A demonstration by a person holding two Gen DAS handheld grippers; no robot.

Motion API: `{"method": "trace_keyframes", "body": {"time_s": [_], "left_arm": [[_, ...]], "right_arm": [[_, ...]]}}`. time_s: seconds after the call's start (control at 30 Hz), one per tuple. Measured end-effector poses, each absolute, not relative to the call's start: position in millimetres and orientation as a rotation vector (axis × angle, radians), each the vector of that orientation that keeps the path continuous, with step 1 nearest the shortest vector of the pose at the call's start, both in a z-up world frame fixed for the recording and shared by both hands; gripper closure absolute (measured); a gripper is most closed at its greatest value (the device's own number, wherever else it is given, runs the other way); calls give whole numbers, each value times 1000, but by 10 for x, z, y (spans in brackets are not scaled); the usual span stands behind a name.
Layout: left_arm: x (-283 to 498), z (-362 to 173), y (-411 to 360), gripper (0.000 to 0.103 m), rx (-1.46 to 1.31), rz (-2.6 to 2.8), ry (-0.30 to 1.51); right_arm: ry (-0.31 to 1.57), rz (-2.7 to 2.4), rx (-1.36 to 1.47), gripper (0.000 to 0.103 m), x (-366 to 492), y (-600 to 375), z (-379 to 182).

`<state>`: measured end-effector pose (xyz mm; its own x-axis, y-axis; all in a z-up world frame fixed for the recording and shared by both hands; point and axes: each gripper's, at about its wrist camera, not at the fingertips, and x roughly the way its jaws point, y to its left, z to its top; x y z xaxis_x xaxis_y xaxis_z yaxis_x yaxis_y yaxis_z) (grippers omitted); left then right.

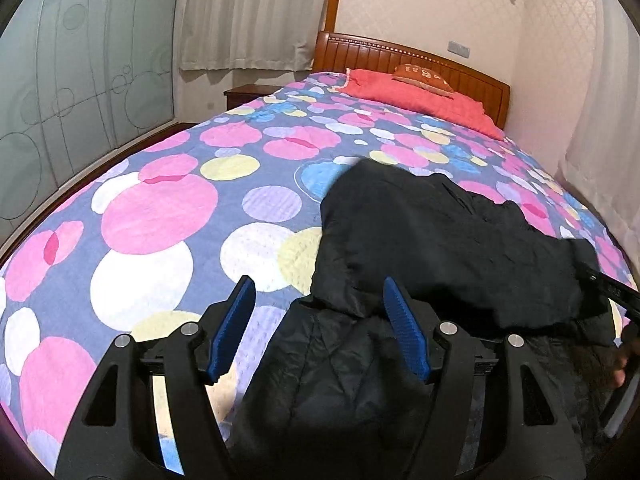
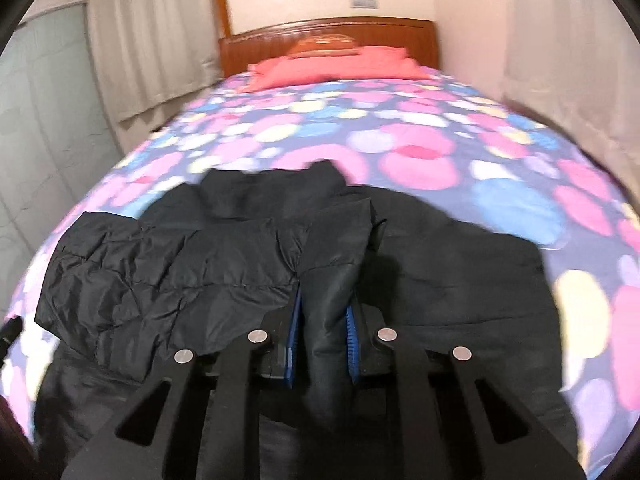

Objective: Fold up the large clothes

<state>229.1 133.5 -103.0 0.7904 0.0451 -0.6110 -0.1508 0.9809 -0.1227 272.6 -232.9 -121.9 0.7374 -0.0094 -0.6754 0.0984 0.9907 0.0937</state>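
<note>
A black padded jacket (image 1: 440, 240) lies on the bed's spotted cover (image 1: 160, 208) near the foot end. In the left wrist view my left gripper (image 1: 320, 304) is open, its blue pads (image 1: 234, 332) wide apart above the jacket's left edge, holding nothing. In the right wrist view the jacket (image 2: 180, 264) spreads across the cover (image 2: 440, 152), with one sleeve folded over its body. My right gripper (image 2: 324, 312) is shut on a fold of the jacket's black fabric between its blue pads (image 2: 352, 340). The view is blurred by motion.
A red pillow (image 1: 416, 92) and a small orange cushion (image 1: 424, 76) lie by the wooden headboard (image 1: 400, 56). Curtains (image 1: 244, 16) and a frosted glass panel (image 1: 80, 80) stand left of the bed. A nightstand (image 1: 244, 94) sits by the headboard.
</note>
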Motion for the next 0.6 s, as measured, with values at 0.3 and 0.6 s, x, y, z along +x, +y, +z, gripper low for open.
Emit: {"method": "trace_keyframes", "body": {"time_s": [0.3,0.6], "left_arm": [[2551,-1146,1137,37,-150,61,711],[3123,-1063,885,37,-85,51,700]], "right_arm": [[878,-94,180,68,2772,-2896,-1567],[780,-96,161,51,2853,-2596,-1167]]}}
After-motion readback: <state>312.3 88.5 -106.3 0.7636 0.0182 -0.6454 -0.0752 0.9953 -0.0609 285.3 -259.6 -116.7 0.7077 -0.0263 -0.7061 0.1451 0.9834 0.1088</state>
